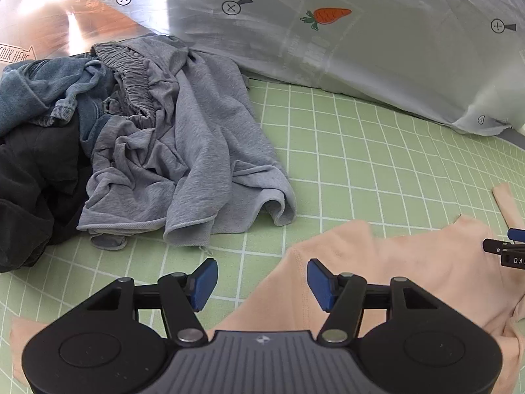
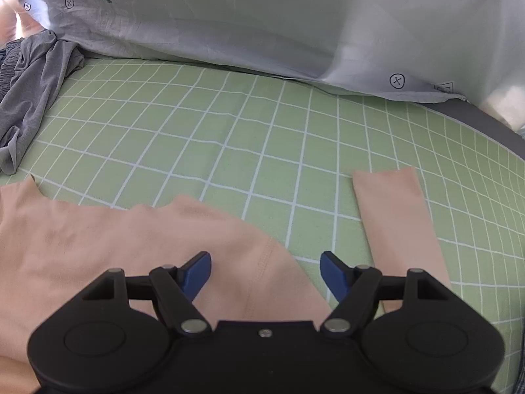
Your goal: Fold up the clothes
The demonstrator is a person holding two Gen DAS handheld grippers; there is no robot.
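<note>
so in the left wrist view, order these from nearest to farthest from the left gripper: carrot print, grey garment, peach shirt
1. peach shirt: right under the left gripper, its edge lying between the open jaws.
2. grey garment: farther up the green sheet, crumpled on the left.
3. carrot print: farthest, on the pale bedding at the top, slightly right.

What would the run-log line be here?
left gripper: open, empty | right gripper: open, empty | peach shirt: flat on bed | grey garment: heaped

Left gripper [image 1: 262,282] and right gripper [image 2: 265,275]: jaws apart, empty.
</note>
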